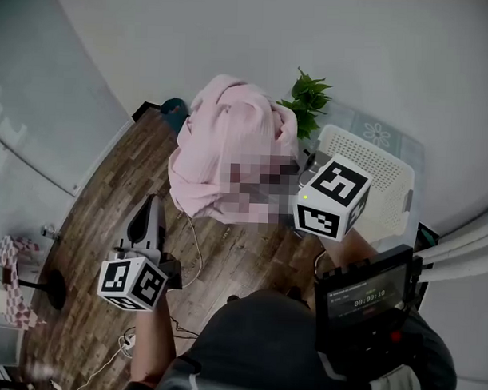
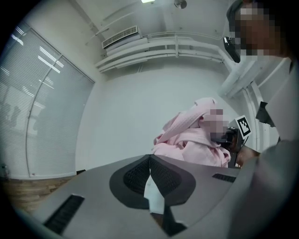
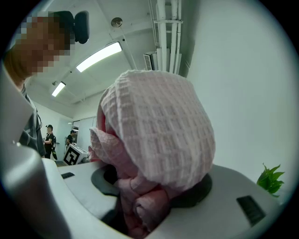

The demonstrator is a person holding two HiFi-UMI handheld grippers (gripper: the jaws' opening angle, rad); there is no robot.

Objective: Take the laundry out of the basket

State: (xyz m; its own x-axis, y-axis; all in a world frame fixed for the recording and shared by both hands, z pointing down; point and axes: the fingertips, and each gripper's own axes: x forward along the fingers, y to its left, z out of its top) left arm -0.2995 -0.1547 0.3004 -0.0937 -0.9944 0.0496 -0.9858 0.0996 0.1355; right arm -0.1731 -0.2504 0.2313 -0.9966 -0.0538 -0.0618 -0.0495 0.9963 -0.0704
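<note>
Pink waffle-weave laundry bunches between the jaws of the right claw, which is clenched on a fold of it. The rest of the cloth billows above and ahead of that claw. In the head view the bundle hangs over the wooden floor, beside the white basket and out of it. The left claw, its jaws pressed together on nothing, sits lower and well apart from the cloth.

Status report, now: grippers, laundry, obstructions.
Left gripper shut, empty. Right gripper shut on pink laundry, held up beside white basket. Cable on floor below.
</note>
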